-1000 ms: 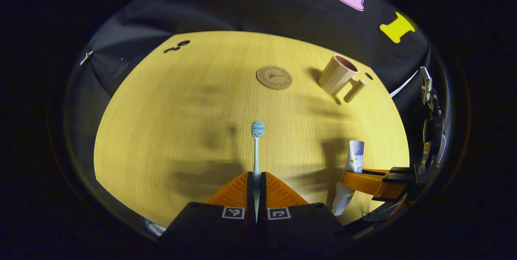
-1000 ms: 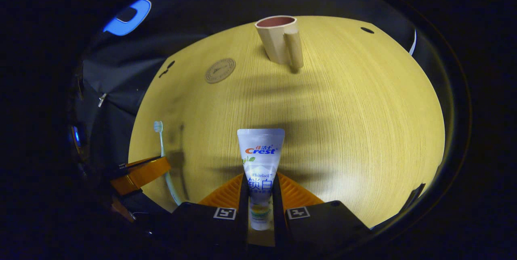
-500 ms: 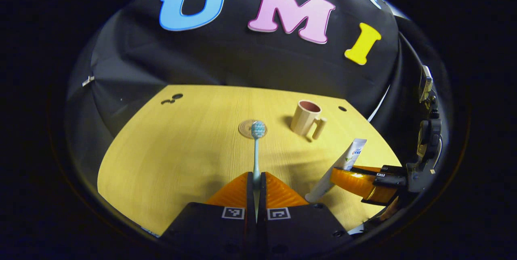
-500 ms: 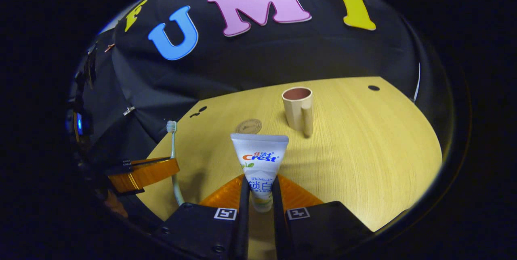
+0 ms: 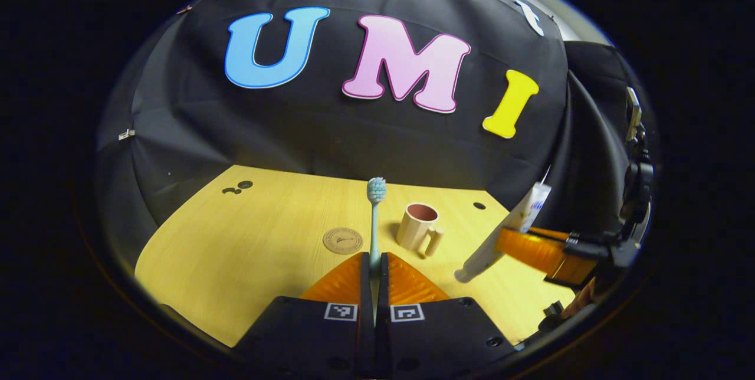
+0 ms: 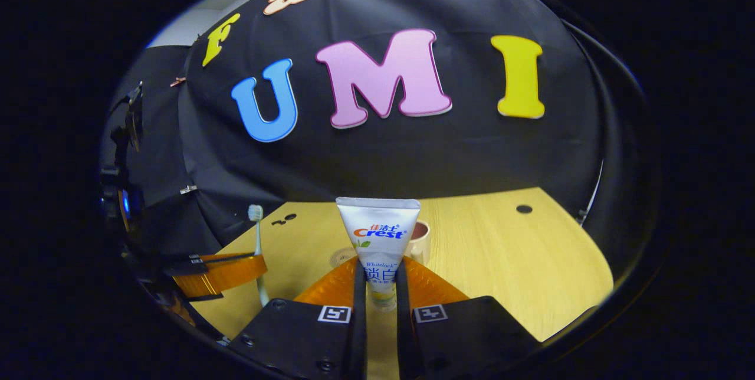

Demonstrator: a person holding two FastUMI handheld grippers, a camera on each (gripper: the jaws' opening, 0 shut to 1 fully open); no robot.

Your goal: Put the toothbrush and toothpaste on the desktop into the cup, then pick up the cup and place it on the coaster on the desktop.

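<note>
My left gripper (image 5: 374, 262) is shut on the pale blue toothbrush (image 5: 374, 215), which stands up with its bristle head on top, lifted off the yellow wooden desktop (image 5: 248, 238). Farther on stand the beige cup (image 5: 416, 226) with its handle toward me and, to its left, the round brown coaster (image 5: 342, 241). My right gripper (image 6: 380, 274) is shut on the white toothpaste tube (image 6: 378, 238), held upright above the desktop (image 6: 501, 250); the cup (image 6: 420, 233) peeks out behind the tube. The left gripper view shows the right gripper (image 5: 531, 247) holding the tube (image 5: 507, 229) tilted.
Small dark holes mark the desktop at the far left (image 5: 236, 187) and far right (image 5: 479, 205). The black cloth wall rises right behind the desk. In the right gripper view the left gripper (image 6: 218, 271) holds the toothbrush (image 6: 257, 250) at the lower left.
Both grippers have risen and tipped up from the desktop, carrying the toothbrush and the toothpaste tube. The cup and coaster now sit lower in both views.
</note>
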